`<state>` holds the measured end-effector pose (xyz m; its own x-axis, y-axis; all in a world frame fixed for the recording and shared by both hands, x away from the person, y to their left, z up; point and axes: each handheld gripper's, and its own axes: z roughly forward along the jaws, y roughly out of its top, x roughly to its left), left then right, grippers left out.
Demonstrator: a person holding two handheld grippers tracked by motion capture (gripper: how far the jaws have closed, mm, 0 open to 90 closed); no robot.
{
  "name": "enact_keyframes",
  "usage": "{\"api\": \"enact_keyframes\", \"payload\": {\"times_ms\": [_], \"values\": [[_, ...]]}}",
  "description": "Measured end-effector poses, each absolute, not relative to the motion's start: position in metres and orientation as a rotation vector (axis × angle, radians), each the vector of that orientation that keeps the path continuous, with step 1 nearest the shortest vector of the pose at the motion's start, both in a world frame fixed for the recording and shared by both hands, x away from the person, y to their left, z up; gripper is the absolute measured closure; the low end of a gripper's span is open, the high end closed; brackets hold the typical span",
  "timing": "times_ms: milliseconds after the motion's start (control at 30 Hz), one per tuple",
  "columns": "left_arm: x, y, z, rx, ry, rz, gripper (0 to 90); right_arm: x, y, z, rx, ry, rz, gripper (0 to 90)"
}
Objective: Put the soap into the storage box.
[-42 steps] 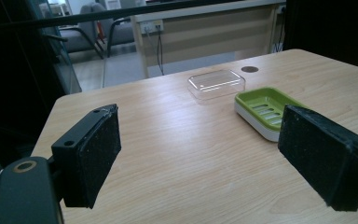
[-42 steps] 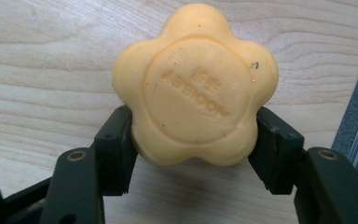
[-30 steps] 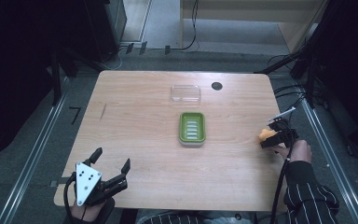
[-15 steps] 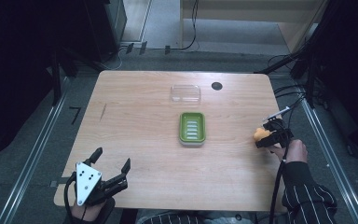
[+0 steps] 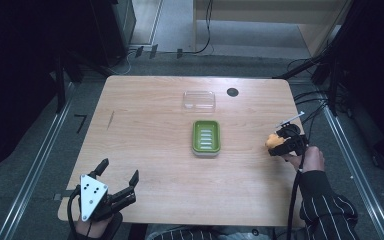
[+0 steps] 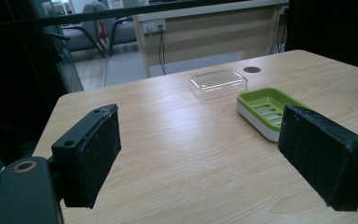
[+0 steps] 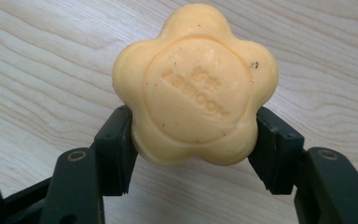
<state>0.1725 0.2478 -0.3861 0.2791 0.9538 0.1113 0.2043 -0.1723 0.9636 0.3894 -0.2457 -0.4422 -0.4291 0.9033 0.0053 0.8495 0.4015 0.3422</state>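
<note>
My right gripper (image 7: 193,154) clamps the flower-shaped orange soap (image 7: 195,84), held just above the table (image 5: 145,125) near its 3 o'clock edge. My left gripper (image 5: 117,181) rests at 7 o'clock, jaws spread wide and empty. The green soap dish (image 5: 206,137) sits at centre, a clear lid (image 5: 199,100) toward 12 o'clock.

Dim room: grey floor (image 5: 170,30), wood desk (image 5: 260,10) w/ cables behind, chairs (image 6: 81,35).

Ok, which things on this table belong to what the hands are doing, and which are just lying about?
In the job:
- orange flower-shaped soap, clamped in the right tool
- green soap dish, likely where it goes

Lying about:
- clear plastic lid
- left tool, open and idle
</note>
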Motion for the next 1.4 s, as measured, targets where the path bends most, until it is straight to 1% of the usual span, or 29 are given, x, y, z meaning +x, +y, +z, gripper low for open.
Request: {"api": "enact_keyframes", "payload": {"times_ms": [1400], "values": [[0.171,0.248,-0.387,1.61,1.1,0.998,13.7,0.4,-0.195,-0.417,1.336,2.534,0.562,40.5]]}}
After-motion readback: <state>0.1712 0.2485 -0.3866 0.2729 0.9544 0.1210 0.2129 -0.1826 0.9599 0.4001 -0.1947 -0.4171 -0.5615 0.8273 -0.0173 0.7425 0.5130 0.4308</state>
